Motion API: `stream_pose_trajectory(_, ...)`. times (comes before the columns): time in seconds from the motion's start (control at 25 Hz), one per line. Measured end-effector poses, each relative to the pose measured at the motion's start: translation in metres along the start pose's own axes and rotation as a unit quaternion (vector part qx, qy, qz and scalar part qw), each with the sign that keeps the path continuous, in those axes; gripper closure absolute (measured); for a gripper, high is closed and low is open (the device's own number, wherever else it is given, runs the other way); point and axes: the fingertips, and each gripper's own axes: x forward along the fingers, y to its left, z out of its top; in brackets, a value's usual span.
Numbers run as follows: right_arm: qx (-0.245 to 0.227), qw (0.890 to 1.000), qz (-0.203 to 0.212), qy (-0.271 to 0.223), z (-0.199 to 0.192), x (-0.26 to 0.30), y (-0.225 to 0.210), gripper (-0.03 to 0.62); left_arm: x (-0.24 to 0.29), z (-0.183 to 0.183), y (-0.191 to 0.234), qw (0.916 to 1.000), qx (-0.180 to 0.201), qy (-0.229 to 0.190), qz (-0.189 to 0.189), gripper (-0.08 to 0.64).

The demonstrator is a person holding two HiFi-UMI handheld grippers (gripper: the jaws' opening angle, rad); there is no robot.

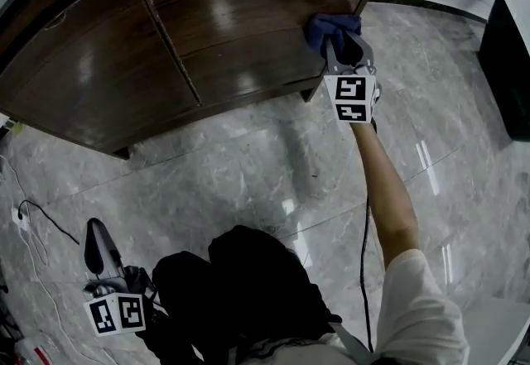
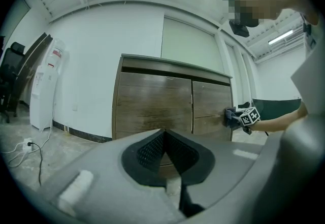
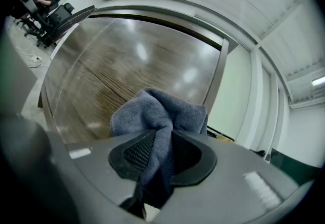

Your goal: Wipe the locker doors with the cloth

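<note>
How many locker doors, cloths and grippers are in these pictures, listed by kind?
Doors: 2, left door, right door
Cloth: 1
Grippers: 2, left gripper, right gripper
Total: 5

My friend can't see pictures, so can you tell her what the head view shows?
Looking down from the person's head, the right gripper holds a blue cloth against the right-hand door of a dark wooden locker, near its right edge. The left gripper hangs low over the grey marble floor, holding nothing.
</note>
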Motion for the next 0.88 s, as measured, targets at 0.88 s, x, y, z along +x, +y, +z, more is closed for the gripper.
stream_pose_trajectory(0.88, 0.100, 0.995, 0.005, 0.030, -0.021, 0.000, 0.080, 0.494, -0.008, -0.010, 0.028, 0.9998, -0.017, 0.000, 0.011, 0.560)
